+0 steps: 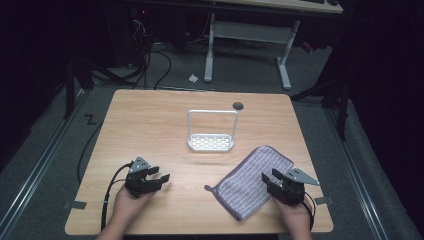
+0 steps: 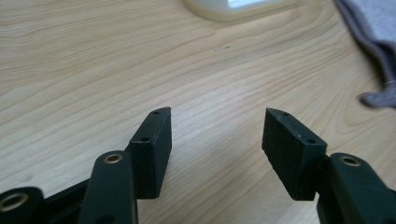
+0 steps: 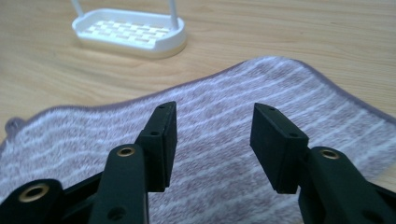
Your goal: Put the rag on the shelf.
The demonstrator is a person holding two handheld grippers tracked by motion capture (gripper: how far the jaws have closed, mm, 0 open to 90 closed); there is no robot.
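Note:
A purple striped cloth (image 1: 252, 180) lies flat on the wooden table (image 1: 150, 130) at the front right. My right gripper (image 1: 270, 179) hovers over the cloth's right edge, open, with nothing between its jaws; the cloth (image 3: 219, 140) spreads under the right gripper (image 3: 215, 109). A white rack (image 1: 211, 141) with a tall wire handle stands in the table's middle. At the front left my left gripper (image 1: 161, 174) stands open over bare wood, and in its own view the left gripper (image 2: 217, 112) holds nothing, with the cloth's corner (image 2: 378, 42) off to the right.
A small dark hole (image 1: 238, 105) sits in the table behind the rack. The white rack (image 3: 128, 32) is beyond the cloth. Cables trail from both grippers over the near edge. A white desk frame (image 1: 247, 45) stands on the floor behind the table.

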